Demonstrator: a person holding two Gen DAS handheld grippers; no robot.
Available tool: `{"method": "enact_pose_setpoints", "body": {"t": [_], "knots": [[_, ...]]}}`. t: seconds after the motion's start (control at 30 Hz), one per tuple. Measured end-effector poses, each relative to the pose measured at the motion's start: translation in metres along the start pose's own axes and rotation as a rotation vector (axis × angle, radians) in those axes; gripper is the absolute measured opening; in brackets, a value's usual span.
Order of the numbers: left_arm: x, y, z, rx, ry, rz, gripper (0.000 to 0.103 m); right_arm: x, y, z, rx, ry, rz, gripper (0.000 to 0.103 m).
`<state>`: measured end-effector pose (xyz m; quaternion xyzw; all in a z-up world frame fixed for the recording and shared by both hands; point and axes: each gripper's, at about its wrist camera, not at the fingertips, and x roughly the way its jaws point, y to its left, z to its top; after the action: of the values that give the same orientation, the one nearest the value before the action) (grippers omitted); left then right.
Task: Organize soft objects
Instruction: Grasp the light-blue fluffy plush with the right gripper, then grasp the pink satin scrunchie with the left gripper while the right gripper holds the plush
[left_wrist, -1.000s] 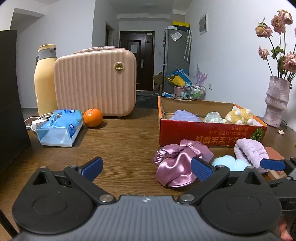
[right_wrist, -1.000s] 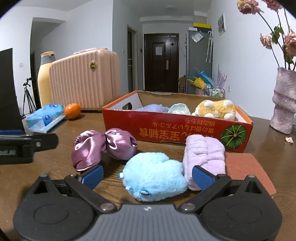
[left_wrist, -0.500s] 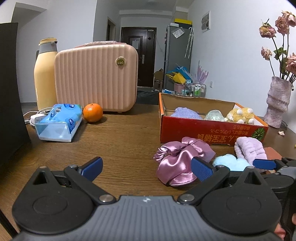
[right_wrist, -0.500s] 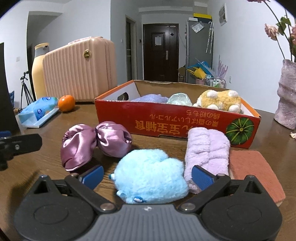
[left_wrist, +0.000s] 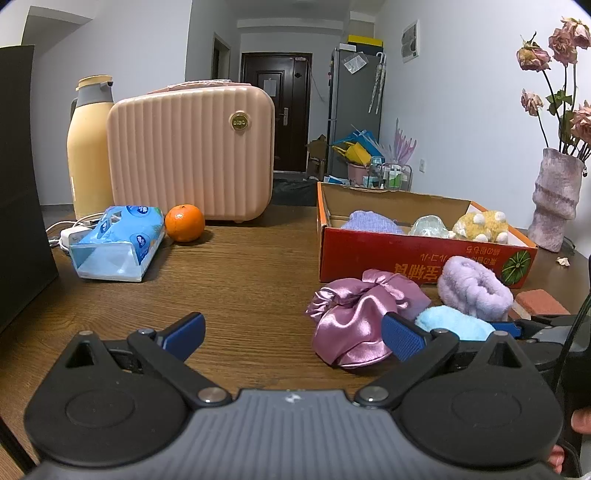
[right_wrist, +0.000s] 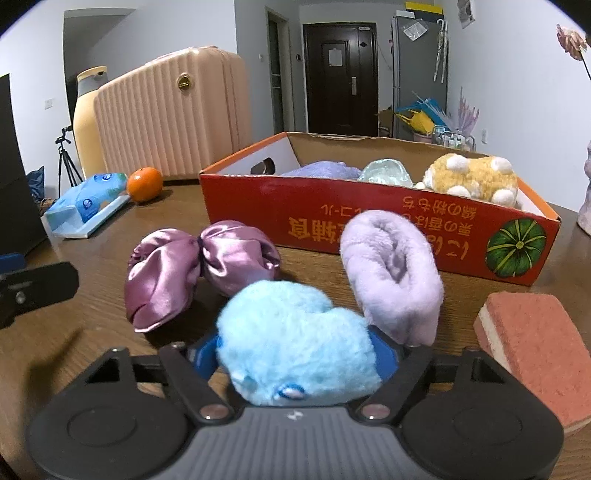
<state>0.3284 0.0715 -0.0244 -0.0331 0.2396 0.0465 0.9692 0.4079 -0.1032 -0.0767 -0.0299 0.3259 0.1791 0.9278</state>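
brown wooden table (right_wrist: 317, 266) carries it all. behind sits the red cardboard box (right_wrist: 369, 218) with soft toys inside. my right gripper (right_wrist: 295, 354) is closing around the blue plush (right_wrist: 295, 339), pads seemingly touching its fur, beside the satin bow (right_wrist: 199, 266). my left gripper (left_wrist: 291, 332) hovers spread wide, empty.

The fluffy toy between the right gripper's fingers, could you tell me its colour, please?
Light blue; the fluffy toy shows best in the right wrist view.
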Motion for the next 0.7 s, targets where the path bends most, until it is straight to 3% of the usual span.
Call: {"method": "enact_pose_setpoints", "body": {"t": [0.27,0.7], "knots": [[0.0,0.0,0.0,0.001,0.001,0.002,0.103,-0.006,-0.001,-0.002,0.001,-0.027,0.005,0.069],[0.001,0.0,-0.001,0.001,0.001,0.007,0.103,-0.041,0.005,-0.006,-0.043,-0.182,-0.005,0.063]]}}
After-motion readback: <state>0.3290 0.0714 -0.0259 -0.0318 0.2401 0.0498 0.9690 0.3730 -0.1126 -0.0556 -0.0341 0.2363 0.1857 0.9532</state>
